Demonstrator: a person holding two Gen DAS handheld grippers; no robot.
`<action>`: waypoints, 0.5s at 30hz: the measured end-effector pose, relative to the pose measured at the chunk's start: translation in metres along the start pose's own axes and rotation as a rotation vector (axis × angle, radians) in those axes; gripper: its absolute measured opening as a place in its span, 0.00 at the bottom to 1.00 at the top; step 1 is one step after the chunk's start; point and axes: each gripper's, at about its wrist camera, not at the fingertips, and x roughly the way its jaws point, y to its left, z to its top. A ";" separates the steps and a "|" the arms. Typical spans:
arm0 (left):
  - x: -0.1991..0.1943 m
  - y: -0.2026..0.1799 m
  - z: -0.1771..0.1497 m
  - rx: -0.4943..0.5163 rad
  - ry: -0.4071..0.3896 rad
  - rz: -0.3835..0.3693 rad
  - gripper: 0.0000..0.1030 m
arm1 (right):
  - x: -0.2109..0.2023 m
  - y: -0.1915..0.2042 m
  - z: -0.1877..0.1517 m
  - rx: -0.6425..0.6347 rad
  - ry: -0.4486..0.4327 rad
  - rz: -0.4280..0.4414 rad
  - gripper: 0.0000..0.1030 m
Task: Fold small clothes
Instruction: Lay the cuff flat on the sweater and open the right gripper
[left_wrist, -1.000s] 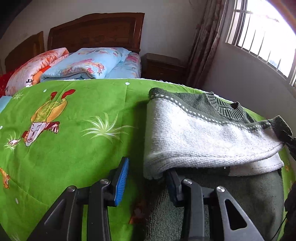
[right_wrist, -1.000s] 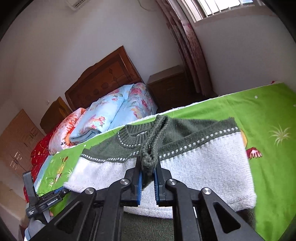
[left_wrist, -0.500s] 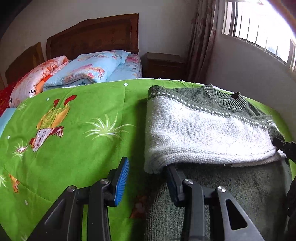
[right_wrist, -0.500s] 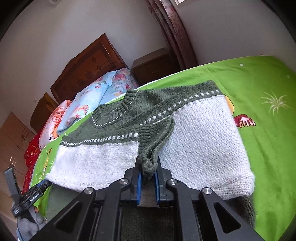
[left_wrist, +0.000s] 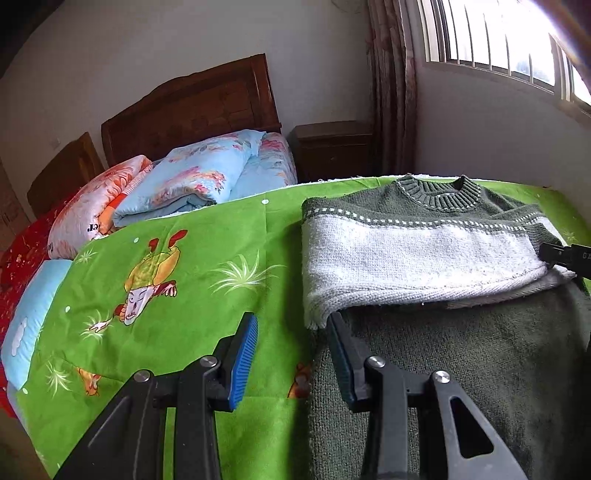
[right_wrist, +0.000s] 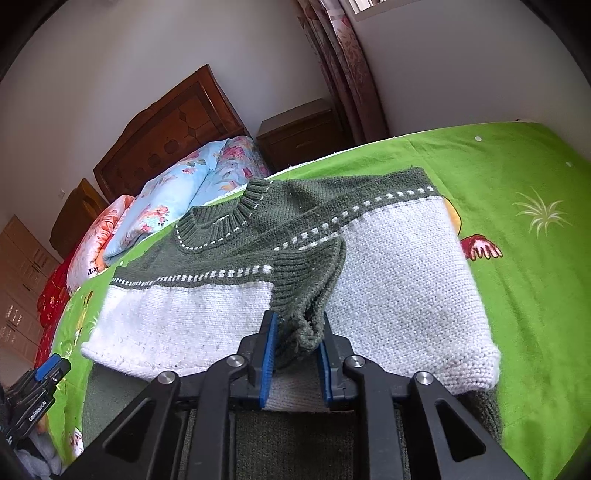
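A small green and white knit sweater (left_wrist: 417, 254) lies on the green cartoon bedspread (left_wrist: 177, 266), its sleeves folded over the body. My left gripper (left_wrist: 291, 332) is open at the sweater's left edge, its right finger under the white sleeve fold, holding nothing. In the right wrist view my right gripper (right_wrist: 295, 332) has its jaws parted, with the green sleeve cuff (right_wrist: 303, 325) lying loose between them on the sweater (right_wrist: 399, 288). The right gripper also shows in the left wrist view (left_wrist: 565, 254) at the sweater's right edge.
Folded quilts (left_wrist: 192, 181) and pillows lie at the wooden headboard (left_wrist: 192, 107). A nightstand (left_wrist: 332, 147) and curtain stand by the window wall. The bed's near edge is just below the left gripper. The left gripper shows at lower left in the right wrist view (right_wrist: 37, 391).
My right gripper carried the sleeve cuff down onto the sweater and opened its jaws around it. The sweater now lies flatter. My left gripper stayed open at the left edge.
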 end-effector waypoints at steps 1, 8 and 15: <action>-0.004 0.000 0.000 0.004 -0.006 0.006 0.39 | -0.003 0.001 0.000 -0.010 -0.006 -0.015 0.10; -0.020 -0.011 0.020 -0.003 -0.055 -0.035 0.39 | -0.047 0.003 0.000 -0.072 -0.150 -0.114 1.00; 0.003 -0.062 0.076 -0.037 -0.066 -0.360 0.39 | -0.045 0.057 -0.004 -0.370 -0.168 -0.130 1.00</action>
